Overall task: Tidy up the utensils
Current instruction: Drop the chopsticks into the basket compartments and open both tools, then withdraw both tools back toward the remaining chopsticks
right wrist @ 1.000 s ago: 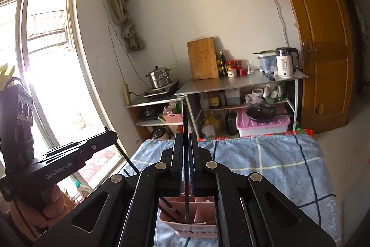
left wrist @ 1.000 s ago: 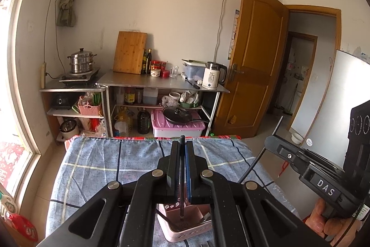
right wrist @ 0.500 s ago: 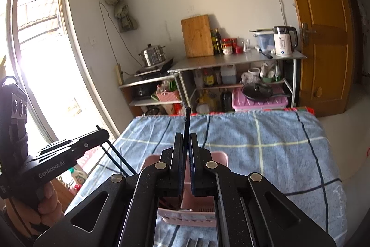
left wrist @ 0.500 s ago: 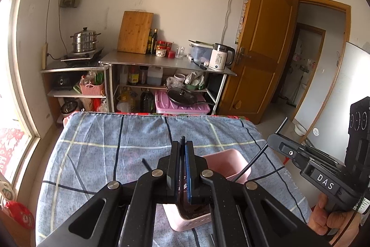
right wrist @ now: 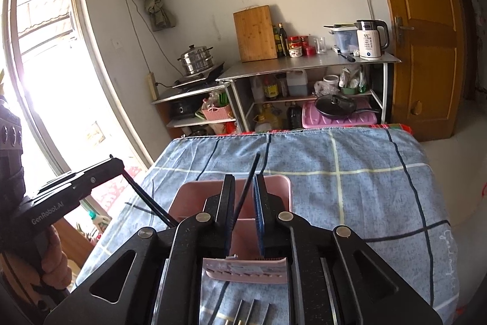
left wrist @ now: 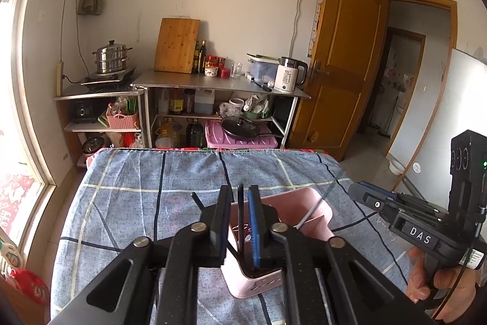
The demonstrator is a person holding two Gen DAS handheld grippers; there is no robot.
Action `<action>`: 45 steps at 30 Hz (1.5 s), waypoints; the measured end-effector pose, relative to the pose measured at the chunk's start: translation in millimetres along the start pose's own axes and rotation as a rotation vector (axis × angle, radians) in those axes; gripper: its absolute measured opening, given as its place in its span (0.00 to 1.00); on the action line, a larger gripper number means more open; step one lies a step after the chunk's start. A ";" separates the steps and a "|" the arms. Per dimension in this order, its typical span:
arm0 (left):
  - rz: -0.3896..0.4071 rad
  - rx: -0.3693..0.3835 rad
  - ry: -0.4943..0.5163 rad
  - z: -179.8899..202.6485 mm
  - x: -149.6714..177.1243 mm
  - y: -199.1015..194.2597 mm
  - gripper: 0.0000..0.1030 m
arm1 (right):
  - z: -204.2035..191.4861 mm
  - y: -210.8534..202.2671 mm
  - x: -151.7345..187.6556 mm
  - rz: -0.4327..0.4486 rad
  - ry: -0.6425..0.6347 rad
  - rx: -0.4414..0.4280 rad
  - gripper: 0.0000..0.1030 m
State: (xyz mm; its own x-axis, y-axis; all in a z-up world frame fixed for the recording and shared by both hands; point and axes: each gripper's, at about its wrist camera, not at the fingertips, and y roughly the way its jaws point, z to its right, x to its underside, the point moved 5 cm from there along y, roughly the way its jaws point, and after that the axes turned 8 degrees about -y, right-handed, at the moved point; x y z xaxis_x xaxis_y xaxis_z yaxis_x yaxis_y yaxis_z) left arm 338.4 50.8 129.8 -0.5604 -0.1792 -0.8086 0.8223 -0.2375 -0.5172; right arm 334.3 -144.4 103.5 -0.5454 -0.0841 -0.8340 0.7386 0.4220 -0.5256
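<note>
Left gripper (left wrist: 240,200): jaws are opening – a black chopstick (left wrist: 240,221) is seen loose in the gap, not squeezed.
Right gripper (right wrist: 244,191): jaws are opening too – a second black chopstick (right wrist: 248,185) is seen leaning between them, let go.
Pink utensil holder (left wrist: 292,203): set on the blue checked cloth (left wrist: 137,203), right under both grippers.
Chopsticks: lower ends are dipped into the holder.

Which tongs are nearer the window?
Left. The left tongs sit on the window side of the pink holder; the right tongs sit on its door side, farther off. Both are opening, a black chopstick between each pair.
</note>
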 end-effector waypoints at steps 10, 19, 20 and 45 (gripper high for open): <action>0.073 0.010 0.011 11.3 4.3 -44.7 0.19 | -2.3 -38.9 1.7 0.051 -0.014 0.008 0.16; 0.099 0.032 0.003 20.8 37.2 -83.6 0.19 | -15.2 -82.7 26.9 0.088 -0.038 0.007 0.16; 0.098 0.030 0.004 21.8 42.8 -86.7 0.19 | -16.0 -86.8 31.8 0.087 -0.039 0.011 0.16; -0.102 0.055 -0.041 23.5 203.7 -101.5 0.19 | -34.0 -120.8 164.1 -0.051 0.006 0.006 0.16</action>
State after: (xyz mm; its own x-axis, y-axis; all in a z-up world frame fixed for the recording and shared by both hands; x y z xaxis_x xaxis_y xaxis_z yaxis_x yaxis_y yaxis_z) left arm 138.4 16.0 24.2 -0.6457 -0.1904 -0.7395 0.7544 -0.3087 -0.5793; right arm 142.1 -178.4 35.8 -0.5849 -0.1001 -0.8049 0.7119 0.4122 -0.5686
